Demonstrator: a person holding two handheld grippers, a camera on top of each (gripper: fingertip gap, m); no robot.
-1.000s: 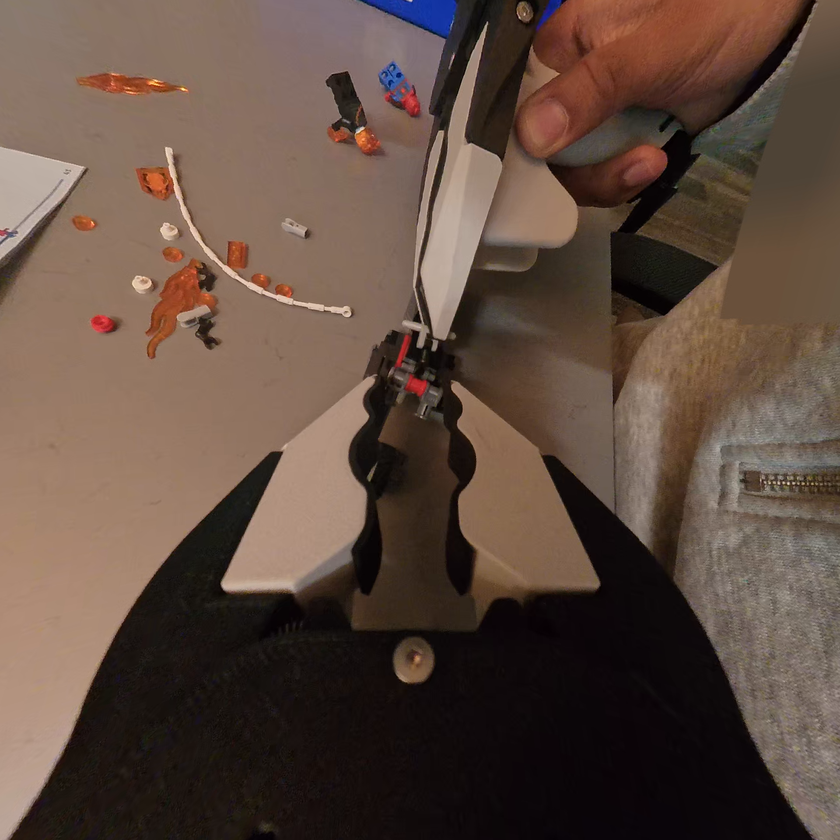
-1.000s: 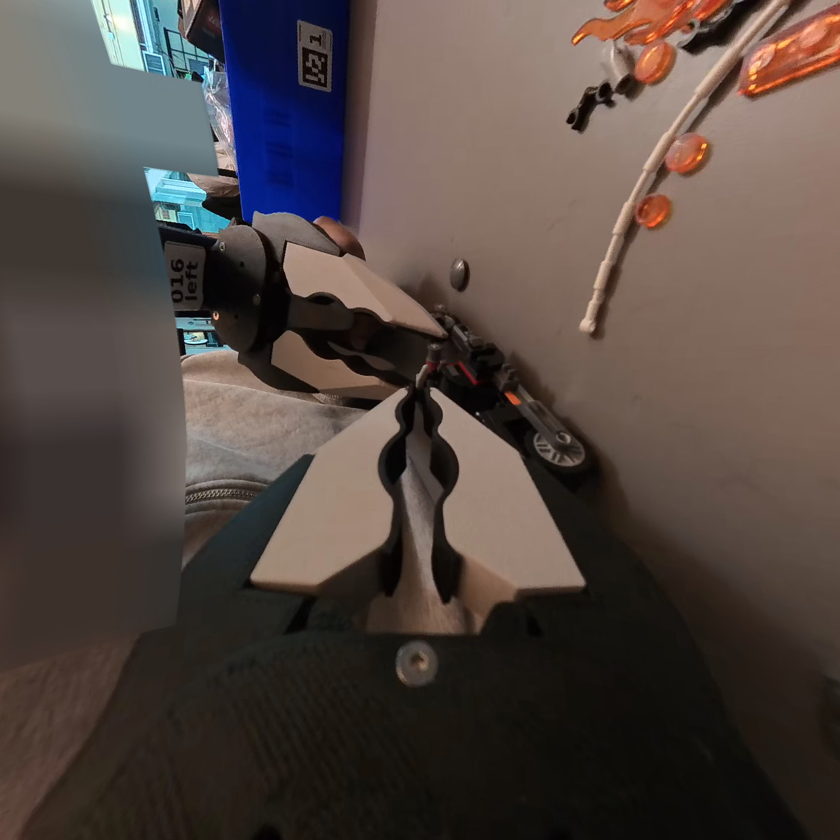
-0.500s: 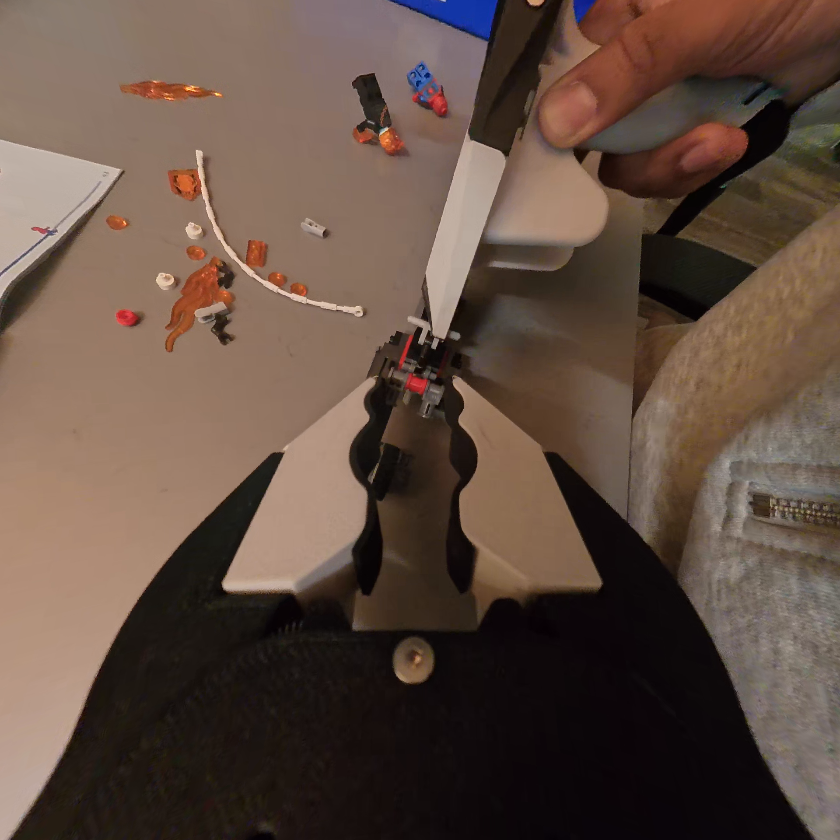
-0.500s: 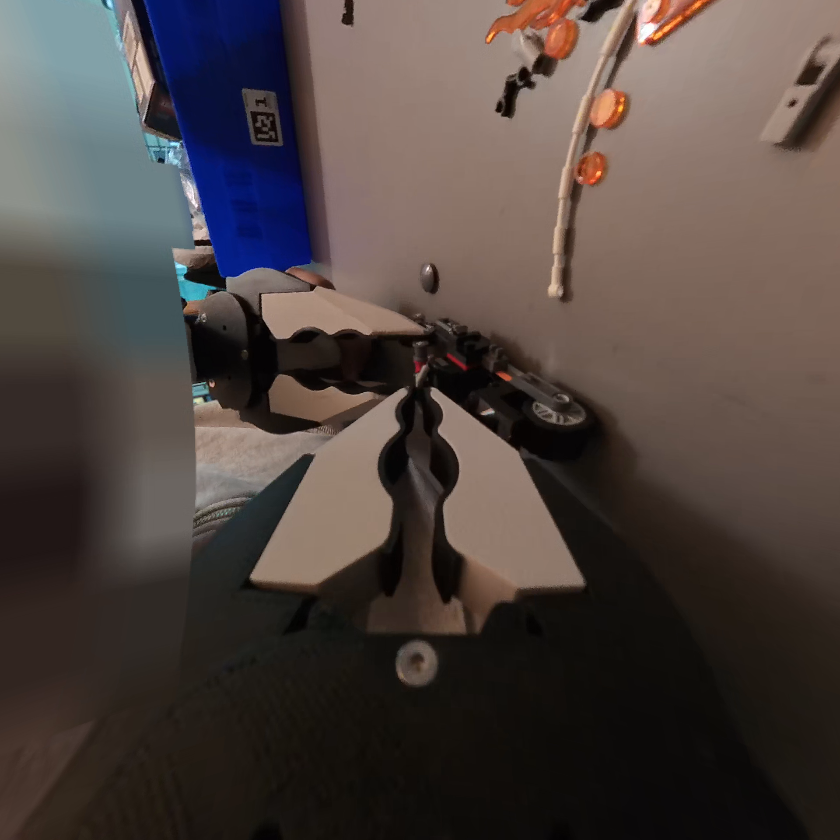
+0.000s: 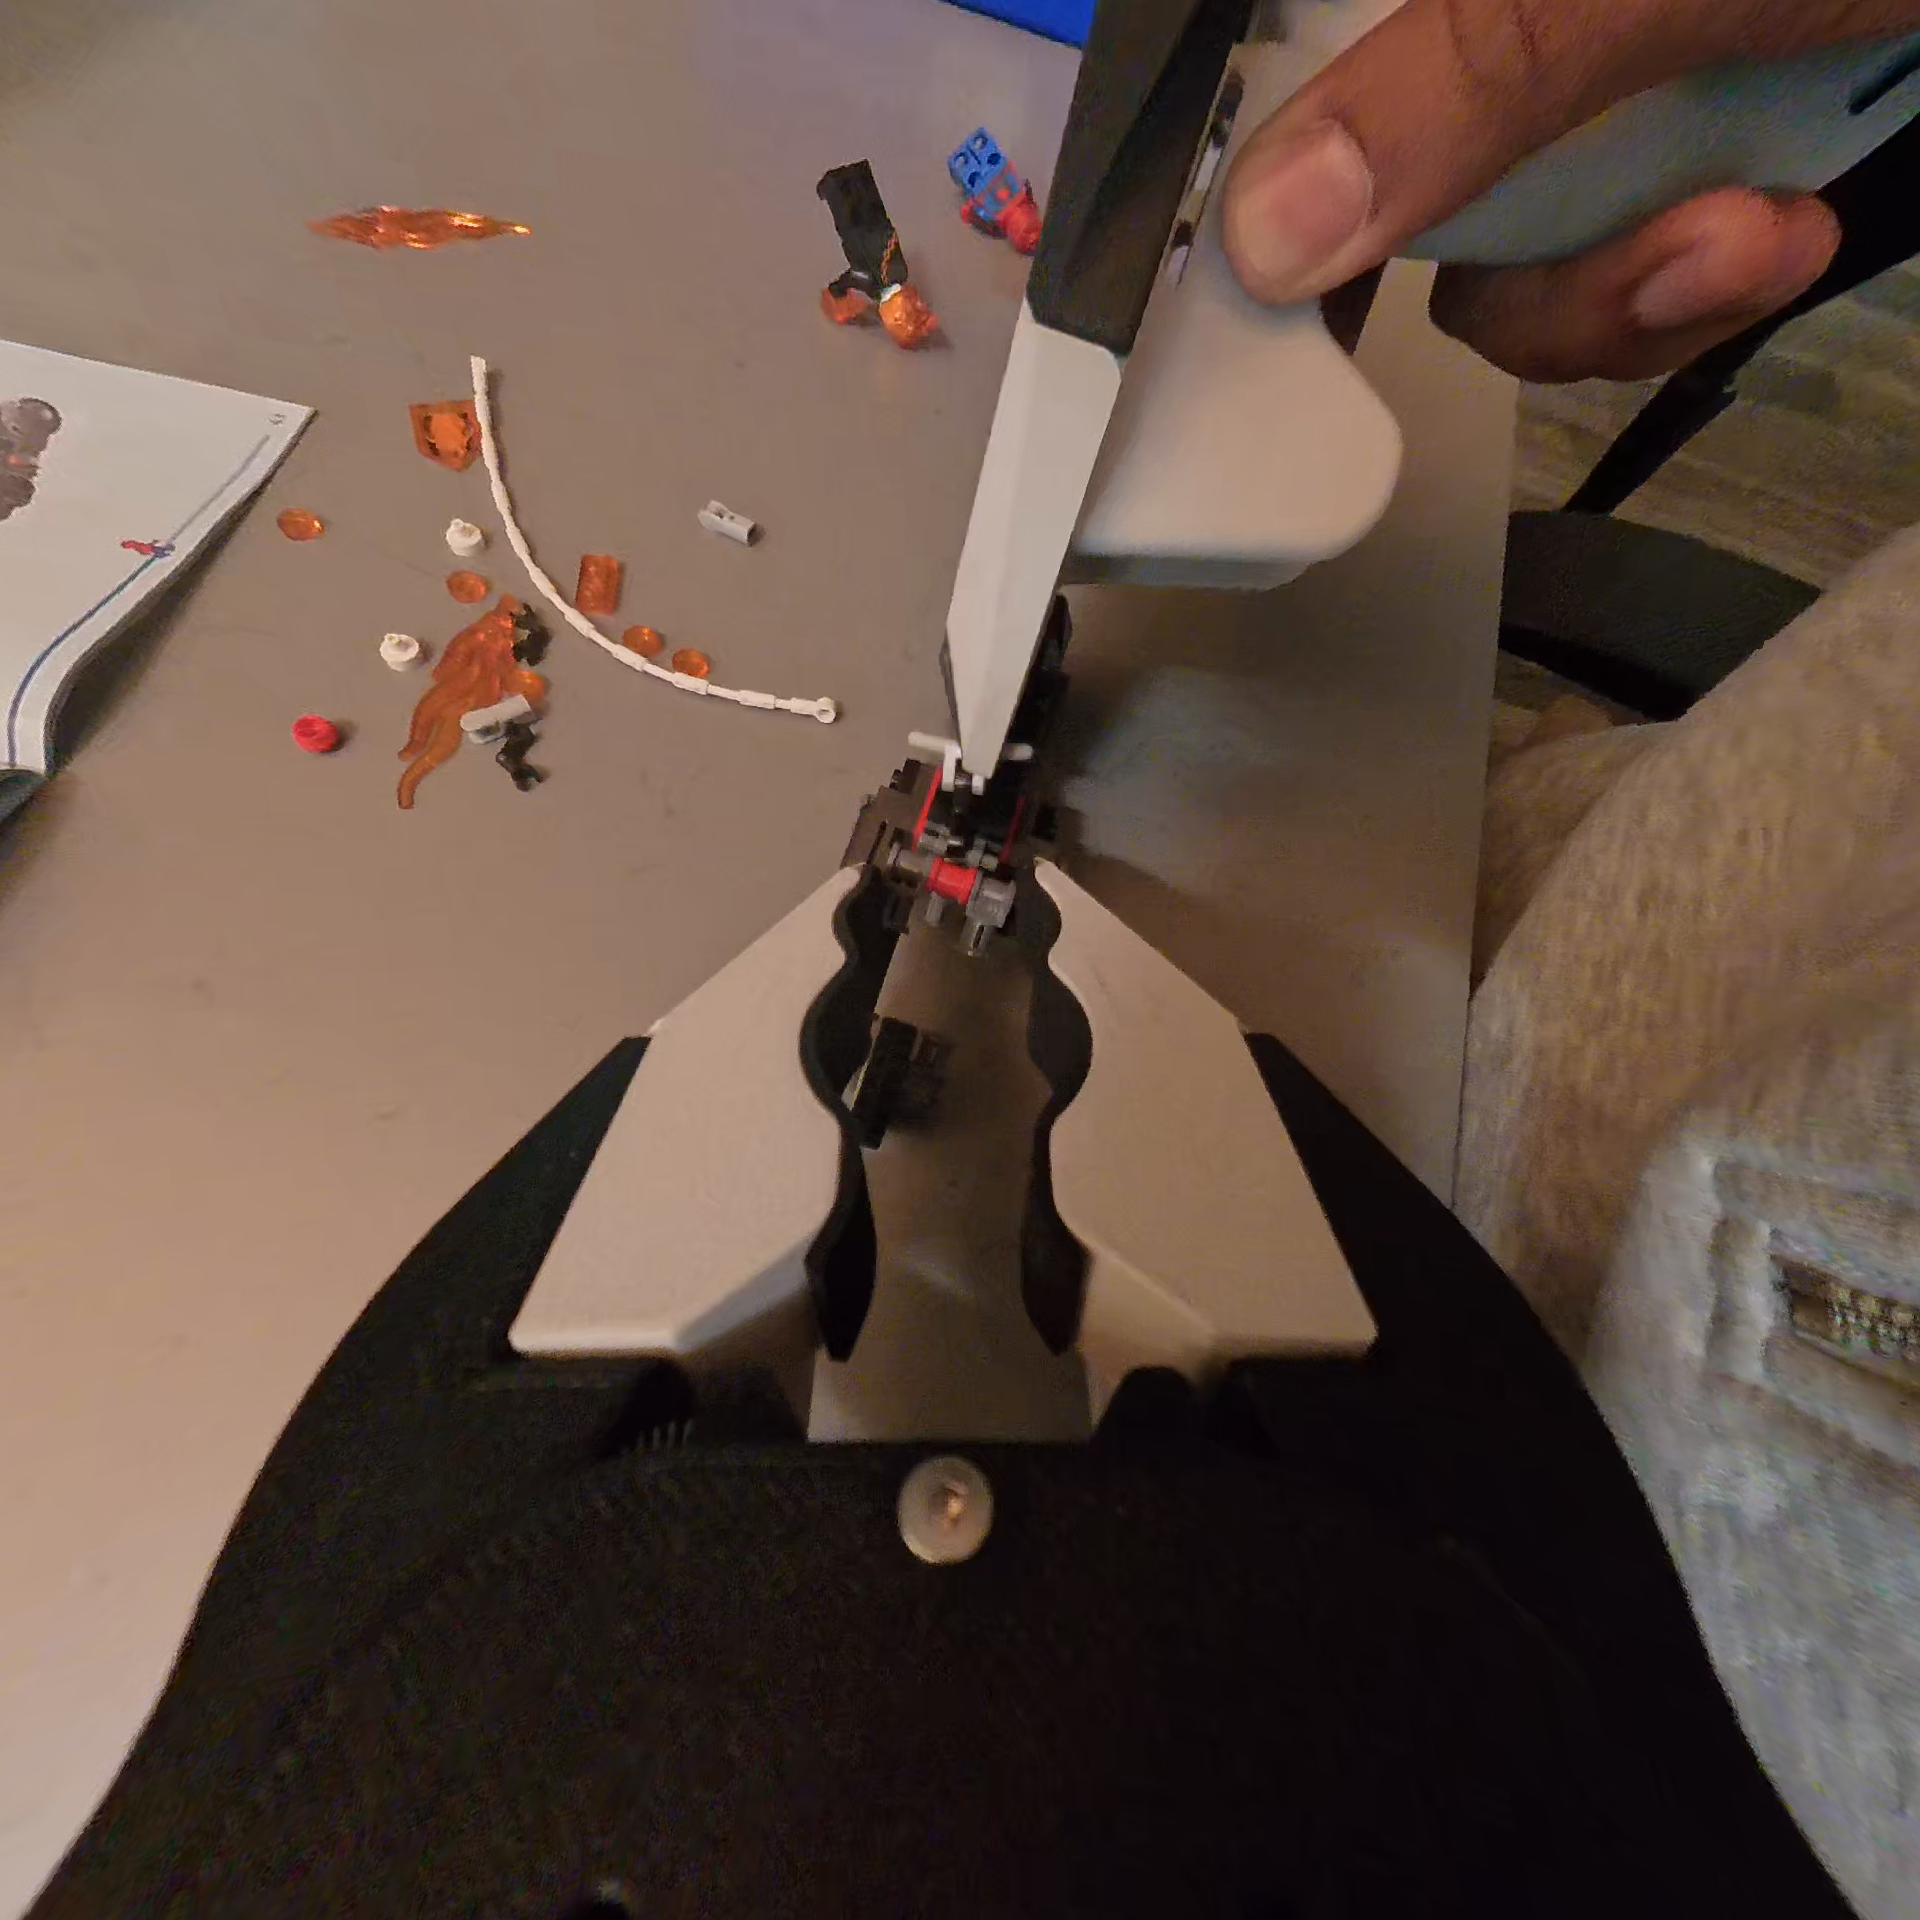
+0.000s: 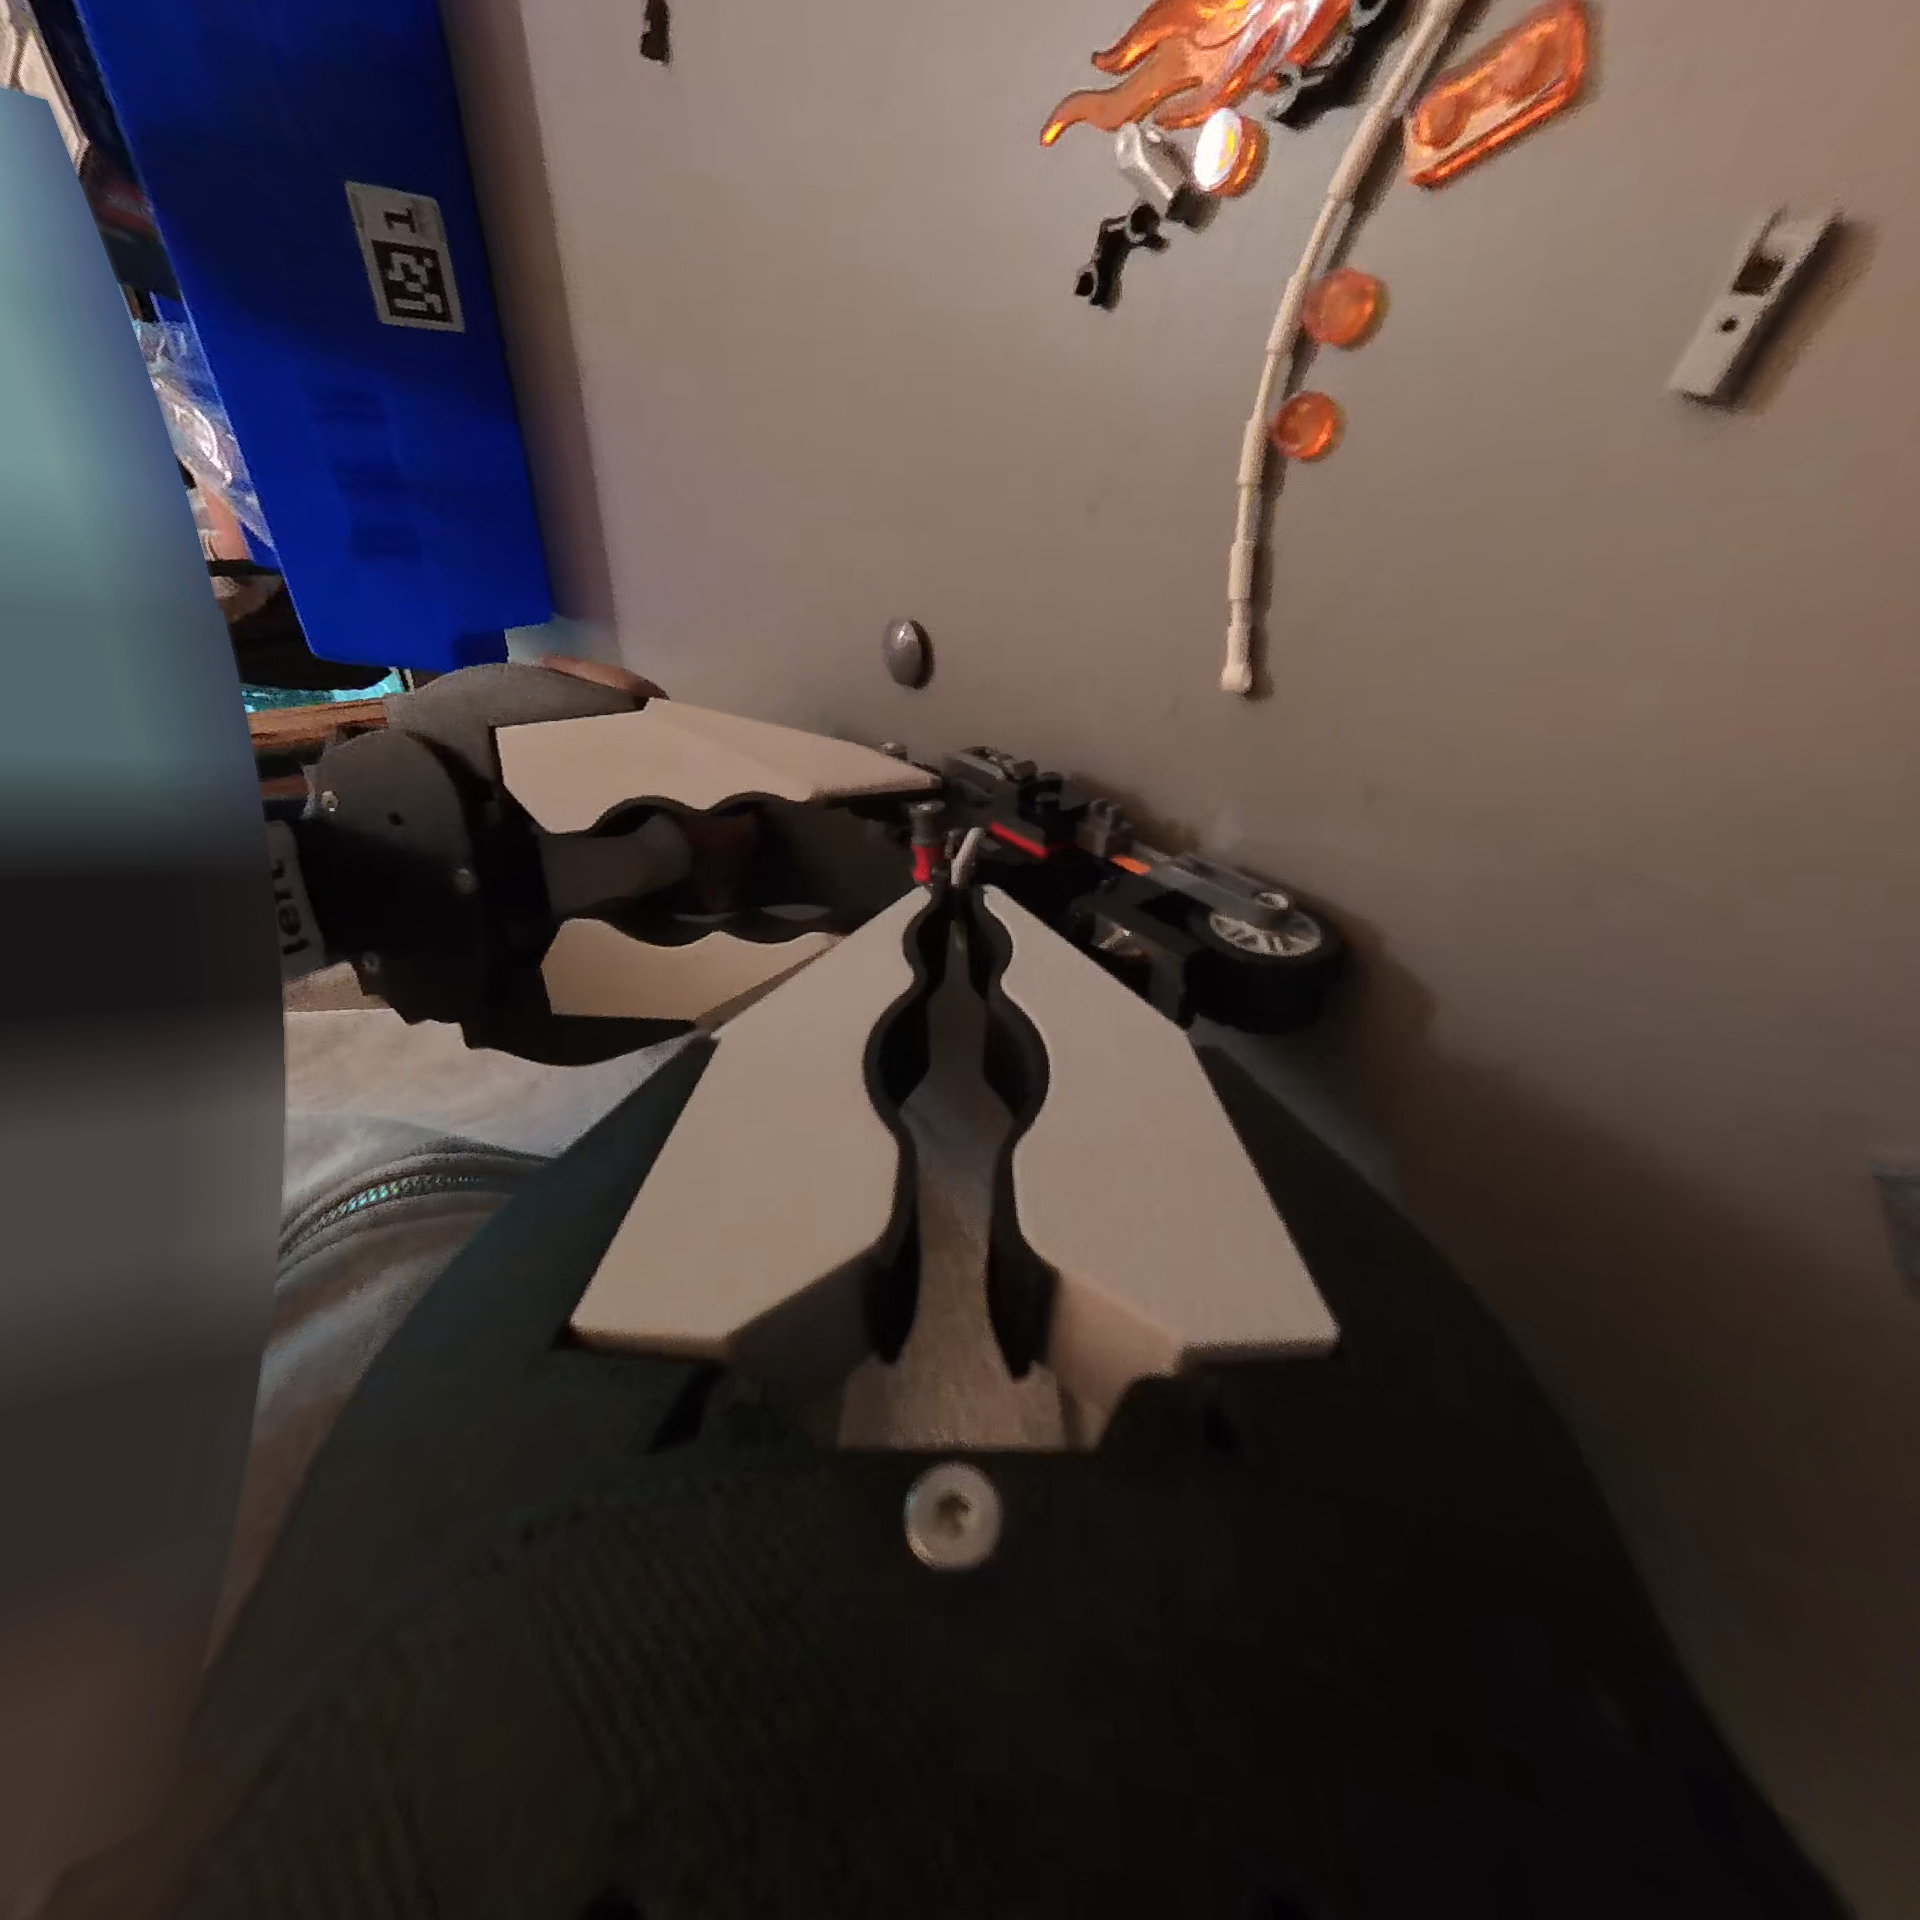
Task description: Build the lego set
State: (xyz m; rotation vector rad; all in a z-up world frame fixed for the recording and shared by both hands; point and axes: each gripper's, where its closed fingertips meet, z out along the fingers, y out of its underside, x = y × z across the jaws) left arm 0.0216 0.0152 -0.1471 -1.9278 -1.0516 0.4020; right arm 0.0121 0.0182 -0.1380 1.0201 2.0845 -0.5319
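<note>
Lego motorcycle [image 5: 951,862] sits mid-frame on the bench [image 5: 260,1039], clamped at its rear by the left gripper [image 5: 940,883]. Right gripper [image 6: 951,899] pinches a white handlebar piece [image 5: 966,746] against it — jaws nearly closed. Only the right wrist view shows the spoked front wheel [image 6: 1262,940]; only the left, the instruction booklet [image 5: 114,520] at the left edge.

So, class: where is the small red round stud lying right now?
In the left wrist view, the red stud lies far left on the table, between the booklet and the orange flame piece.

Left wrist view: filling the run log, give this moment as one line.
left gripper: shut on motorcycle build | right gripper: shut on white handlebar piece, at build's top | loose orange parts: on table
</note>
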